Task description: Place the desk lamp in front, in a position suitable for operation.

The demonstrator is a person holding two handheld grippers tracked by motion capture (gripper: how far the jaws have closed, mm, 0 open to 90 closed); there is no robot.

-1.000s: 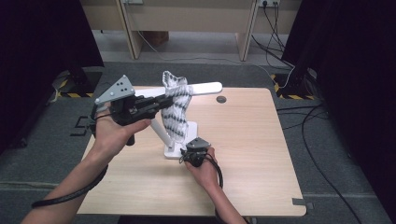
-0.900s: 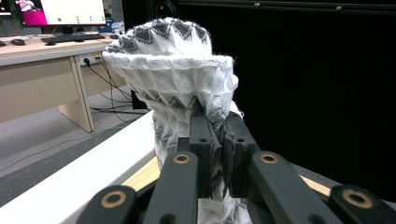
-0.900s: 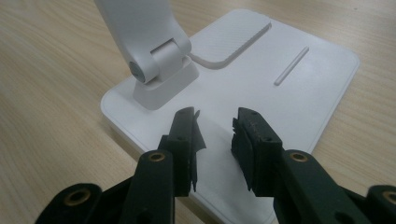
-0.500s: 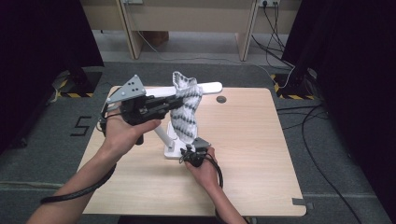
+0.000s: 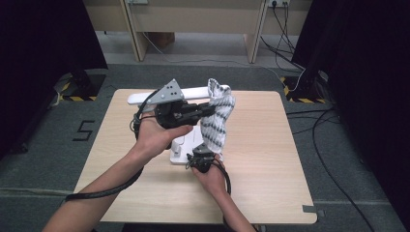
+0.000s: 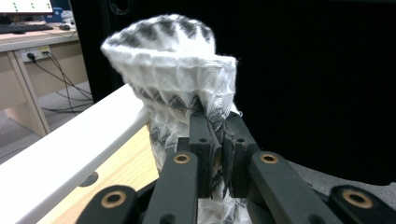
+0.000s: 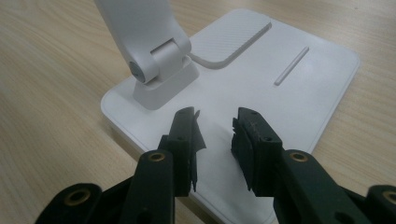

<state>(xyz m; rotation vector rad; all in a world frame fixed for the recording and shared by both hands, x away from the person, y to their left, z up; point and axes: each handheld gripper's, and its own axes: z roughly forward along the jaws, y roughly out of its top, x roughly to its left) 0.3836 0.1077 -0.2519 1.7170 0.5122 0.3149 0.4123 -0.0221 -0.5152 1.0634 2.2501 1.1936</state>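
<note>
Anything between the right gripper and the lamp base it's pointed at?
Nothing visible. The right gripper hovers with jaws apart right over the bare white lamp base, beside the hinge. The striped cloth is pinched in the left gripper higher up, at the lamp's bar, clear of that gap.

Floor [image 5: 338, 193]: grey carpet, black cables trailing at right.
Worktop [image 5: 270, 183]: light wood, rounded corners.
Far desk [image 5: 193, 19]: pale wood, cables beneath.
Curtains [image 5: 43, 43]: black, both sides.
Floor mark [image 5: 84, 130]: a black "5".
Tape [image 5: 72, 98]: yellow-black stripes.

Left gripper [image 6: 214, 140] clamped, right gripper [image 7: 215, 133] parted
</note>
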